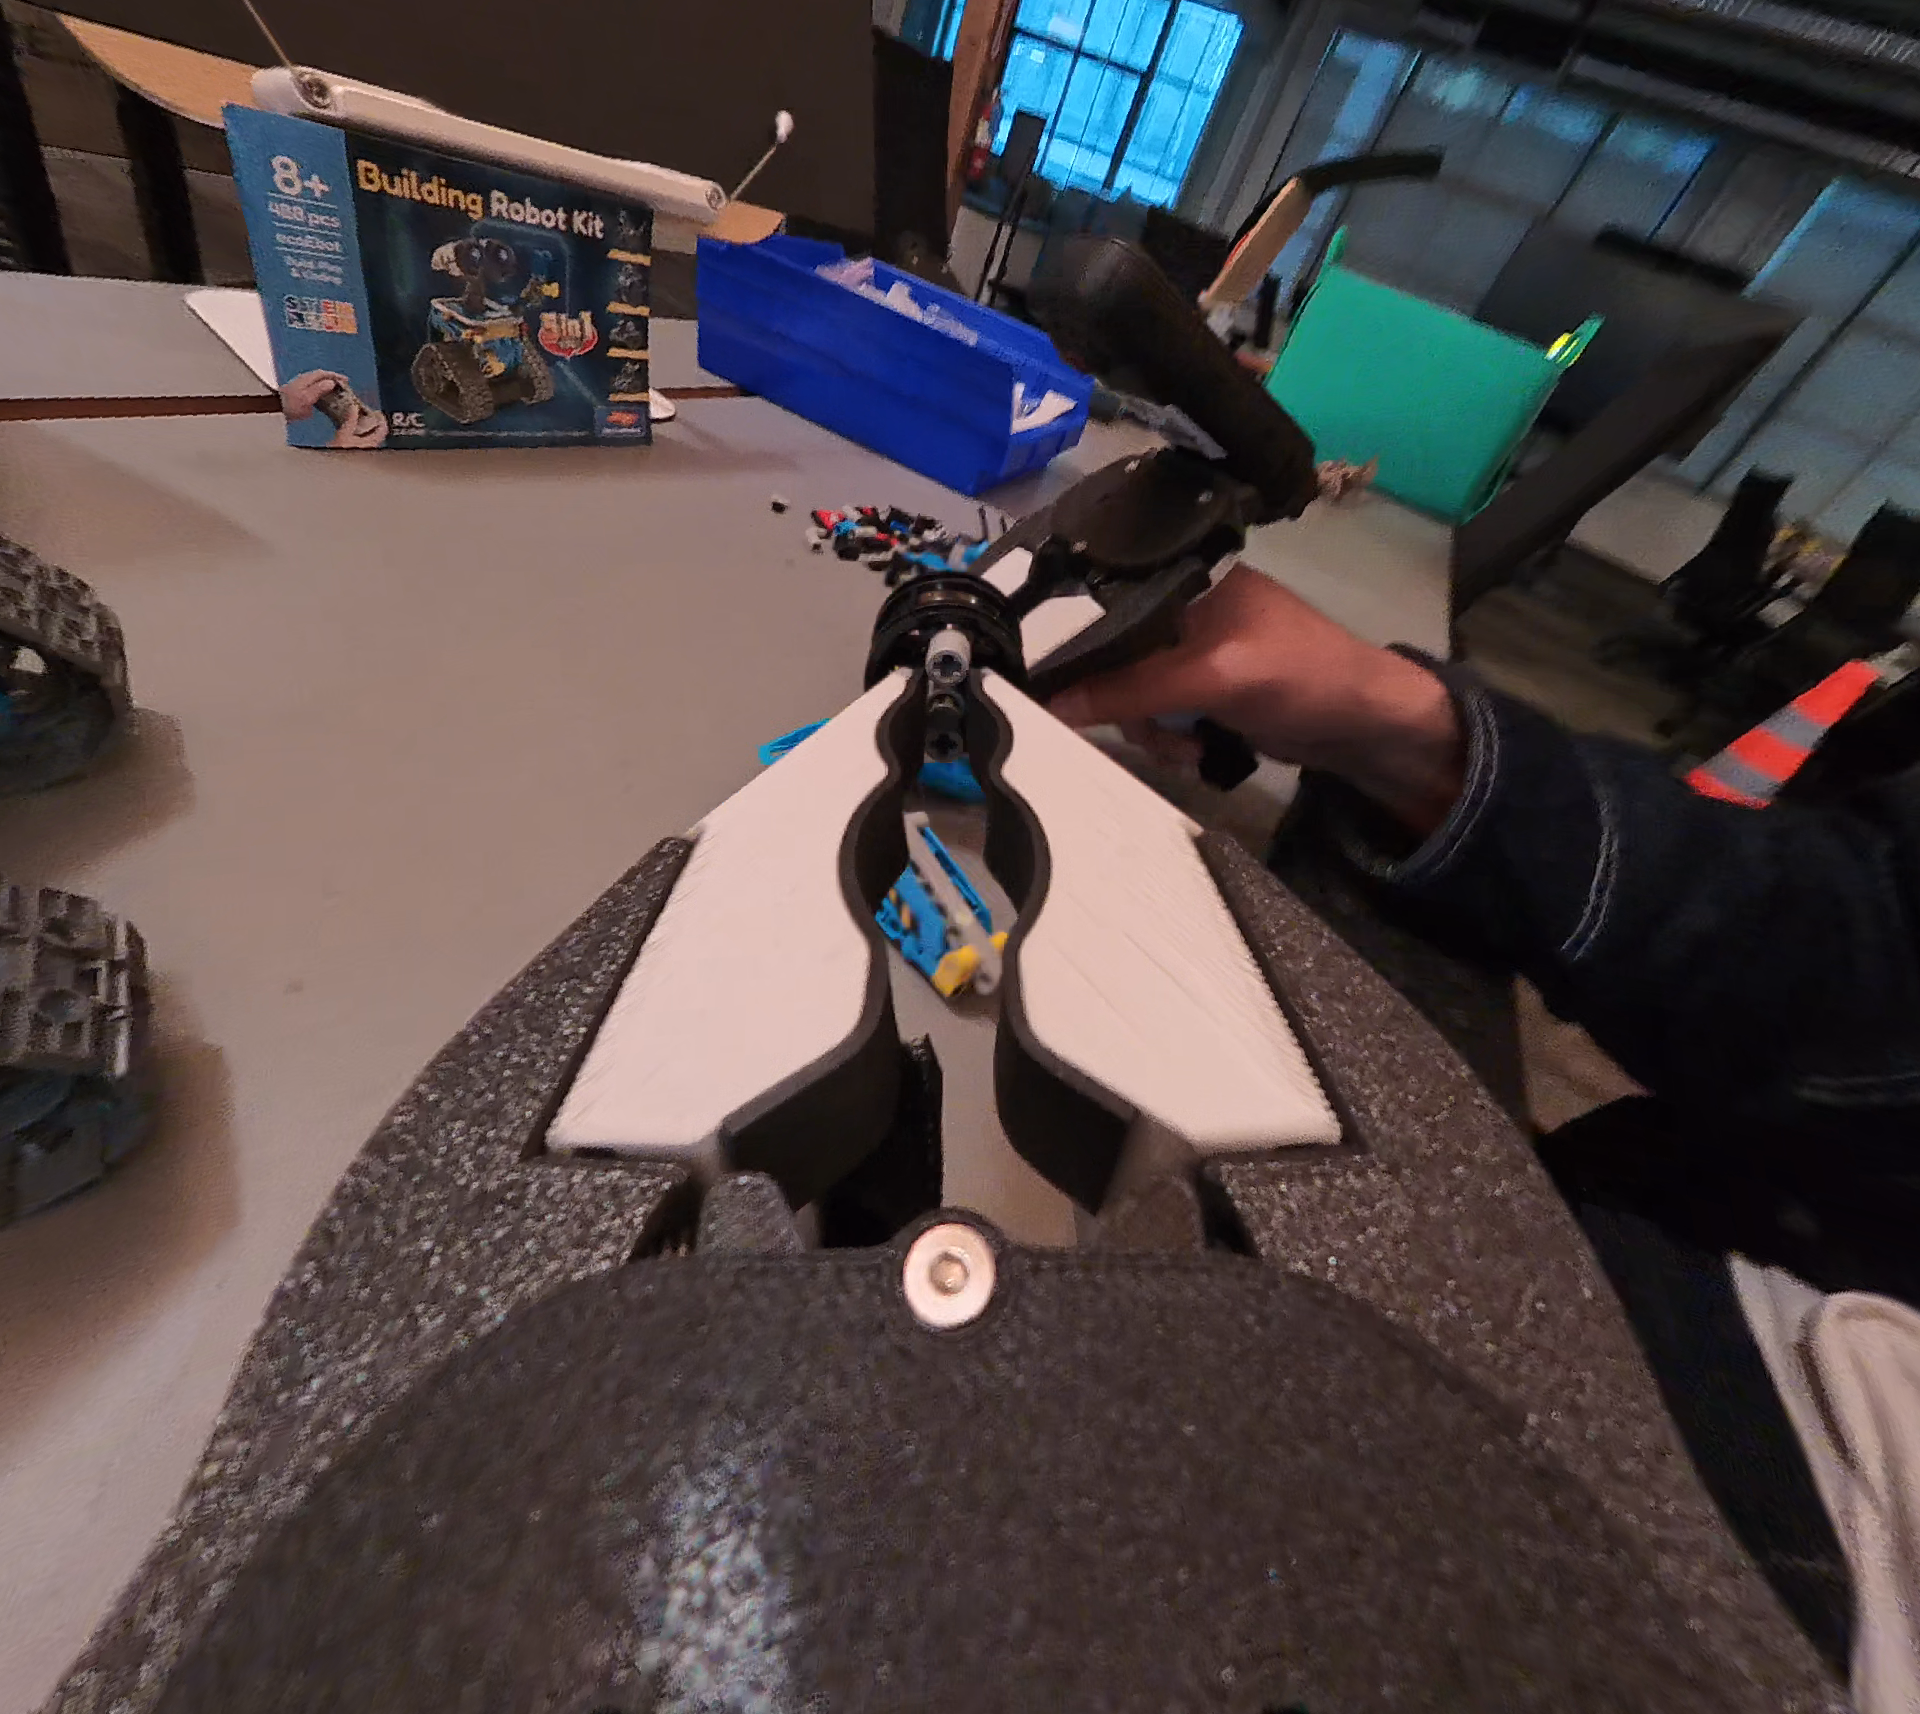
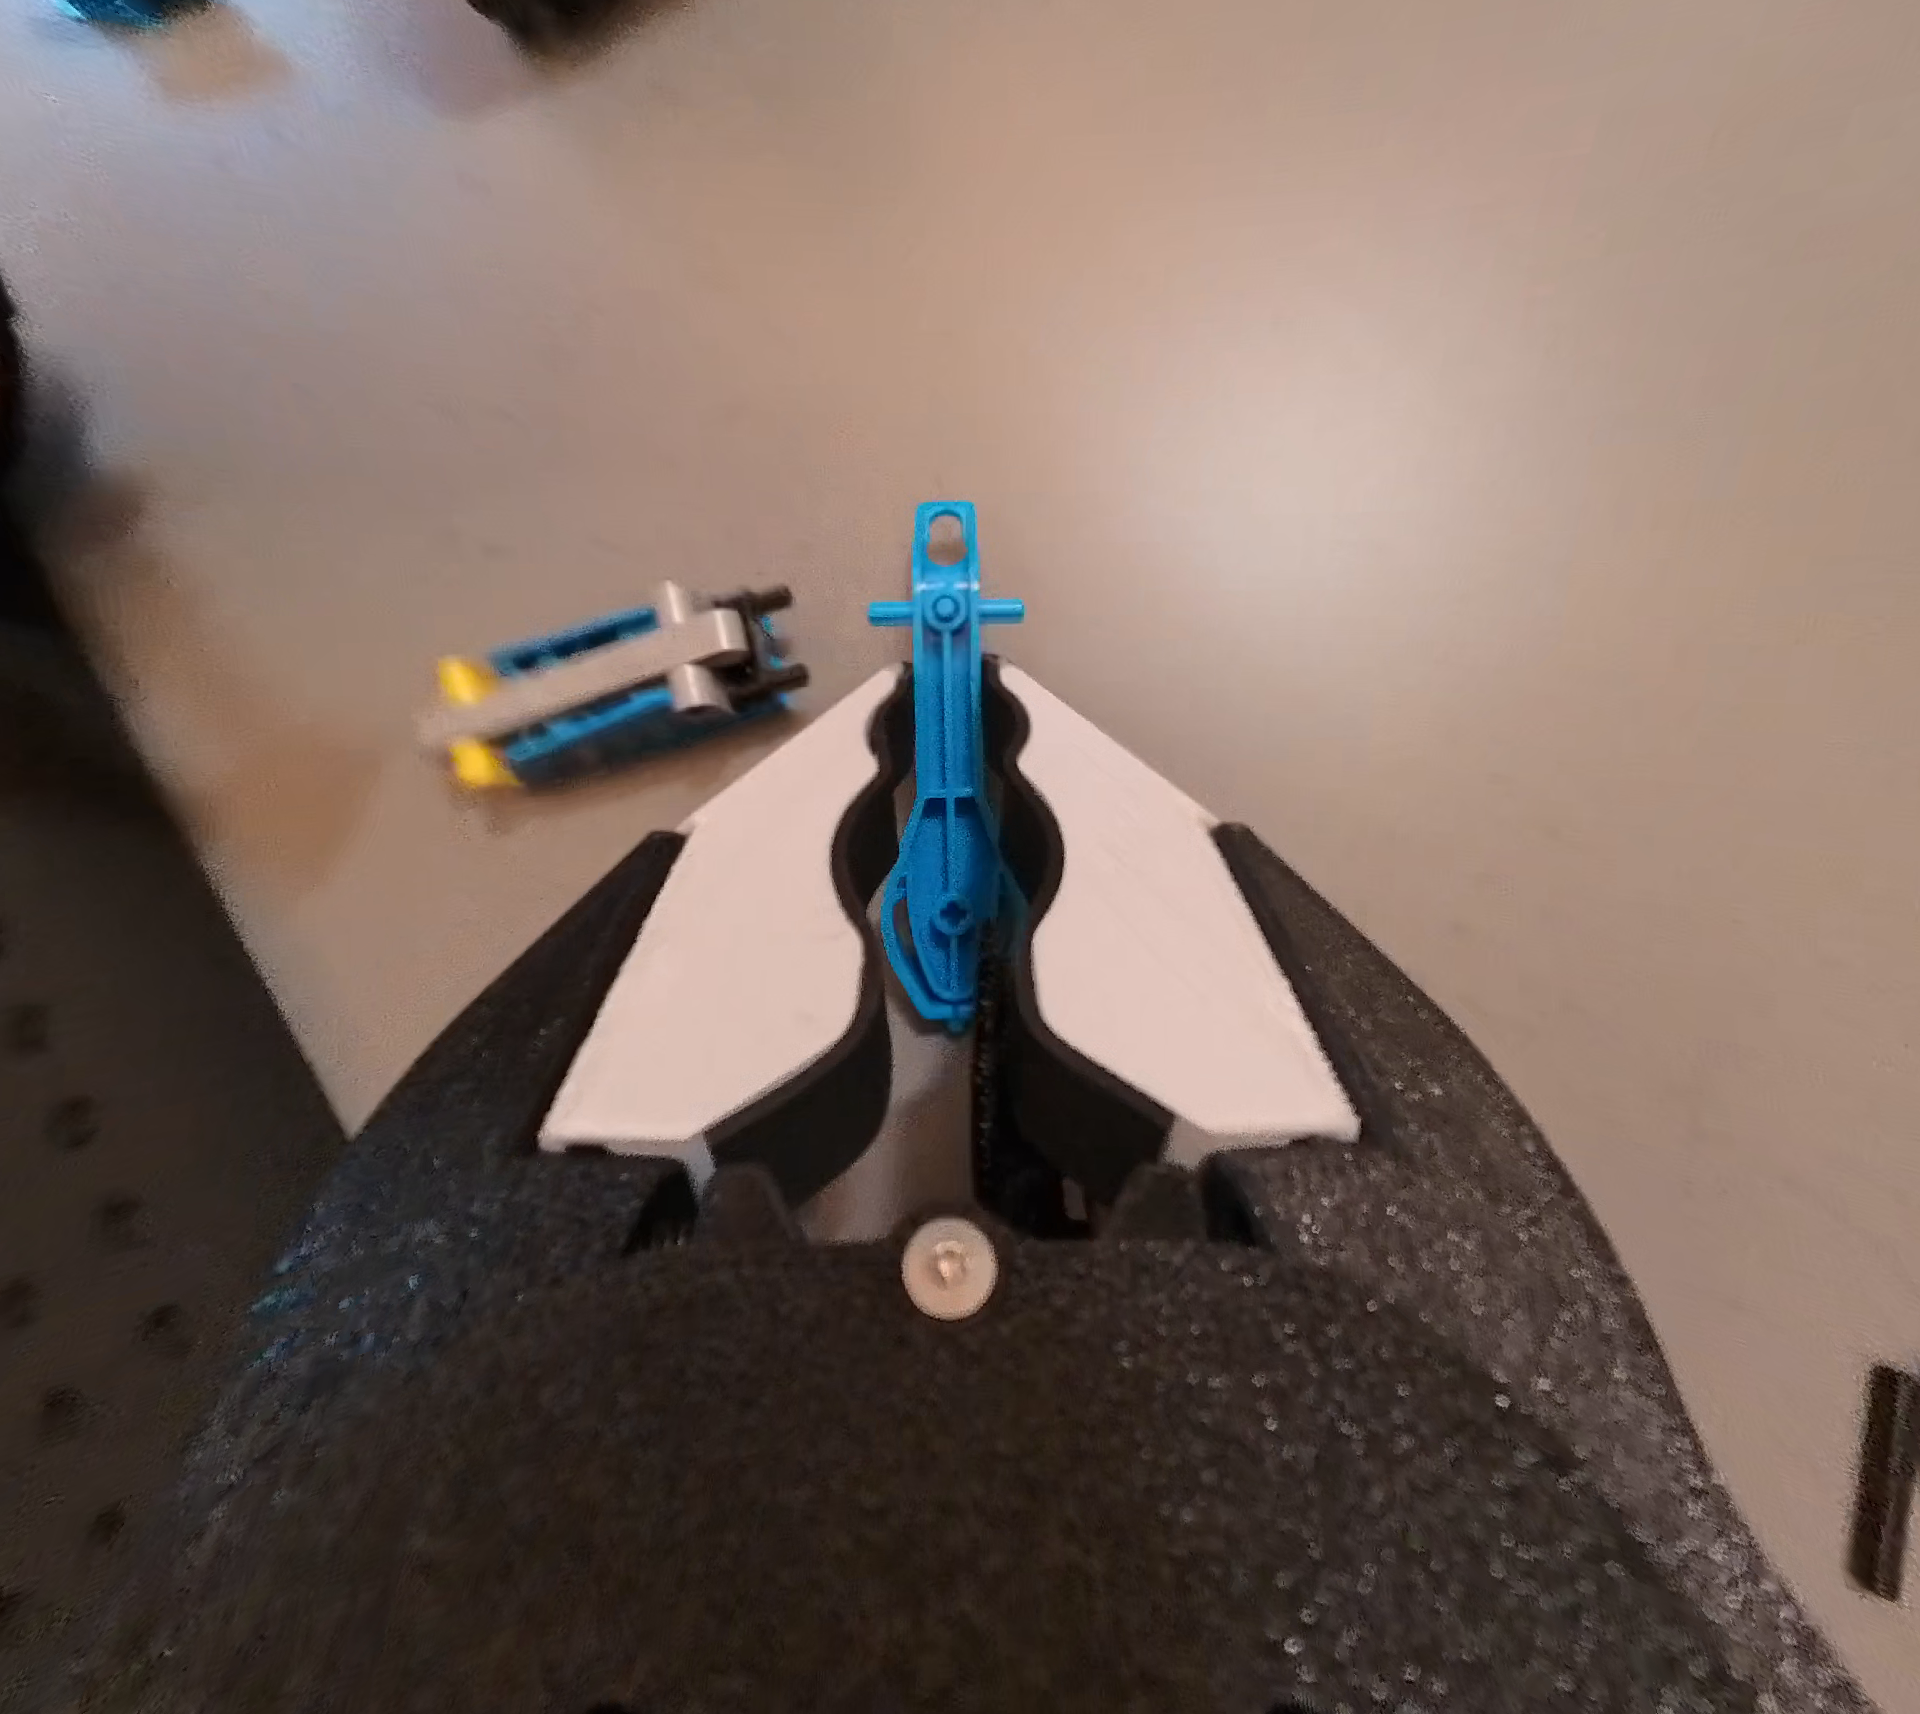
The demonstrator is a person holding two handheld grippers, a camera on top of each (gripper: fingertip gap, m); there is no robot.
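Speckled black foam housing in front, one steel screw at centre, then two ribbed white fingers (image 1: 748, 916) with wavy black rubber liners. Left gripper (image 1: 945, 708) nearly closed, tips pinching a short black pin (image 1: 943, 714) with a grey sleeve end, cross-slotted at its near face. Beyond the tips, a round black lens ring of the other gripper, gripped by a hand (image 1: 1278, 677) in a dark denim sleeve. Through the gap between the fingers, on the smooth grey table (image 1: 468, 729): a flat blue-and-grey beam assembly (image 1: 940, 911) with yellow ends.

Right gripper (image 2: 943, 677) likewise almost shut, clamped on a slim blue plastic piece (image 2: 943, 781), upright between the liners, with a small crossbar and a looped eye jutting past the tips, a wider ribbed body lower down. Left of it, lying flat on the table and apart from the fingers, the same beam assembly (image 2: 613, 688), black pins at one end.

Farther off in the left view: a printed cardboard kit box (image 1: 457, 282) standing upright, a glossy blue bin (image 1: 883, 355) holding clear bags, a scatter of small mixed parts (image 1: 883, 532) just before it, and knobbly grey rubber tracks (image 1: 62, 1041) at the left edge.
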